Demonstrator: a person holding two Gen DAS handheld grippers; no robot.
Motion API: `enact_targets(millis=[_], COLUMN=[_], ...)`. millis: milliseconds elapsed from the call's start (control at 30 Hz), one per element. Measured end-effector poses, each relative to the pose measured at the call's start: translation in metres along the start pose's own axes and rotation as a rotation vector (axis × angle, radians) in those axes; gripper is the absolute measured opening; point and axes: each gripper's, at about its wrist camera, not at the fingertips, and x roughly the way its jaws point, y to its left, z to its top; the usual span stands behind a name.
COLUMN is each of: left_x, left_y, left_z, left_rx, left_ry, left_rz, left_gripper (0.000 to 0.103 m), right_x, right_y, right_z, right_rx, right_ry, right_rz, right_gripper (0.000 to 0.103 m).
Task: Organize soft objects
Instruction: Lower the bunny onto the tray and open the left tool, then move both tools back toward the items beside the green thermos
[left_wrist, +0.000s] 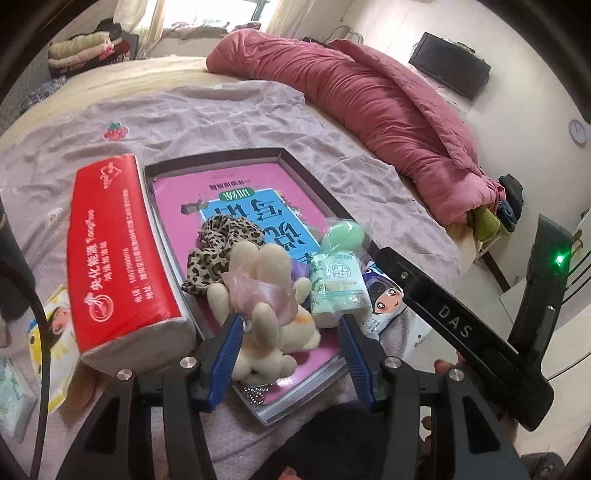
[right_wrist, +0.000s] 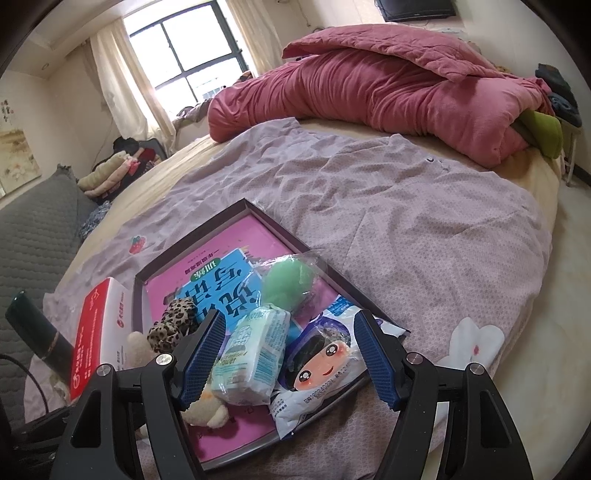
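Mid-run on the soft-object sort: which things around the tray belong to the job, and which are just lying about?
Job:
plush rabbit
leopard scrunchie
green sponge
tissue pack
cartoon-face packet
red tissue box
tray

Lying about:
pink quilt
folded clothes
wall clock

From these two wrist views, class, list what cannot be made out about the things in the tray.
- Plush rabbit: right wrist view, mostly hidden by the right gripper.
- Pink book: both views, cover partly buried under the items.
- Tray: left wrist view, near rim hidden behind the left gripper.
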Motion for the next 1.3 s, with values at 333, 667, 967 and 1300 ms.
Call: enact_targets(millis=[333, 667, 967, 1300], left_x=[-0.028, -0.063, -0.092, -0.125], left_y=[-0.002, 0.015, 0.035, 0.052], left_z=[-0.011, -0.023, -0.028, -0.031], left_rx=[-0.006, -0.045, -0.09, -0.109], left_ry=[-0.033, -0.061, -0.1, -0.143], left_rz=[-0.002, -0.002, 0.032, 0.072], left_gripper=[0.054, 0.054, 0.054, 0.054], right_x=[-0.008, -0.019, -0.04, -0.074], right_y=[0.0, 0.009, 0.028, 0.055], right_z=[0.001, 0.001, 0.002, 0.003], right_rx=[-0.009, -0.053, -0.127, -0.177], right_ry=[-0.042, -0.092, -0.161, -0.235], right_rz=[-0.019, -0.03, -0.032, -0.013], right_gripper=[0.075, 0.075, 0.075, 0.075])
